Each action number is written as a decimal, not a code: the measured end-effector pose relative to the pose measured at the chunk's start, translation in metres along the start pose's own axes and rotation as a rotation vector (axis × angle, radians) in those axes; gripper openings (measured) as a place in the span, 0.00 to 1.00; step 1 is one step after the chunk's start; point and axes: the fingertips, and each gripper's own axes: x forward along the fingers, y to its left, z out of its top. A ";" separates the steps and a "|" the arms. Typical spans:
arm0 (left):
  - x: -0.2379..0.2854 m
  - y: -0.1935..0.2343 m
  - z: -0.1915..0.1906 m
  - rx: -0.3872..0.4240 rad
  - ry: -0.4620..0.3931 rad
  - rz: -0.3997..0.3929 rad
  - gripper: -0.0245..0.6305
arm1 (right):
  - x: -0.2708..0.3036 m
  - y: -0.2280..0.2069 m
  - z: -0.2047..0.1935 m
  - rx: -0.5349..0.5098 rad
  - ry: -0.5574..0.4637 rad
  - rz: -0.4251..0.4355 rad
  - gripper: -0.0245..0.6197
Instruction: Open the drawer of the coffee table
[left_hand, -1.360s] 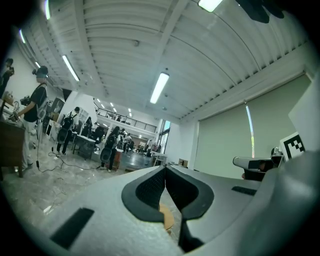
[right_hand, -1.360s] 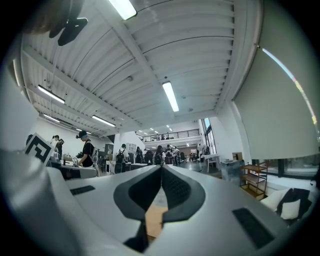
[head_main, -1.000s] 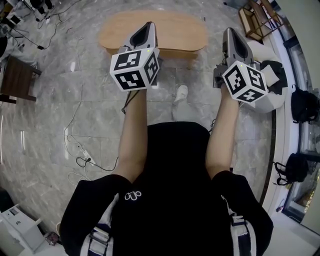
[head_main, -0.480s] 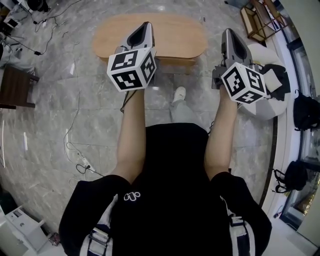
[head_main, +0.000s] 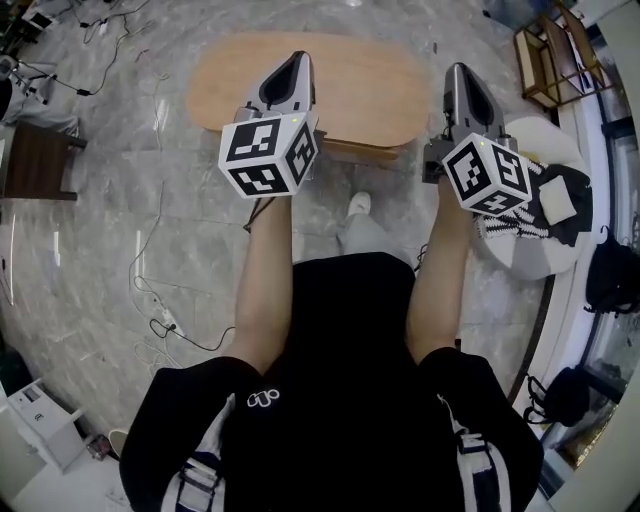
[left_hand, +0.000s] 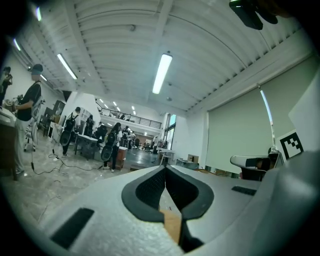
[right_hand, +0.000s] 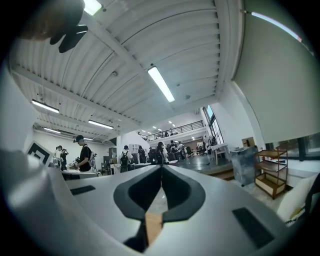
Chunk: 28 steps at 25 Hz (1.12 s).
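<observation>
Approach step, by my reading: left tongs (head_main: 297, 60) and right tongs (head_main: 461, 72), both pressed together and empty, are hovering level over the coffee table (head_main: 370, 85). Its drawer is not showing; next they need lowering to the near side and parting

Your grey marble floor (head_main: 95, 225) carries the oval wooden coffee table (head_main: 370, 90) — a corded power strip (head_main: 170, 323) lies at your left.

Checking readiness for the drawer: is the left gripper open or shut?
Shut: the grey left gripper has its dark pads meeting at the tips, nothing between them.
</observation>
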 end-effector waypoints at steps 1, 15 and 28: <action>0.015 0.002 -0.001 -0.003 0.003 0.007 0.05 | 0.016 -0.007 -0.002 0.002 0.009 0.012 0.06; 0.181 0.002 0.017 -0.009 -0.004 0.042 0.05 | 0.160 -0.106 0.003 0.027 0.055 0.064 0.06; 0.227 -0.012 0.018 0.027 0.014 0.053 0.05 | 0.190 -0.154 0.004 0.083 0.042 0.068 0.06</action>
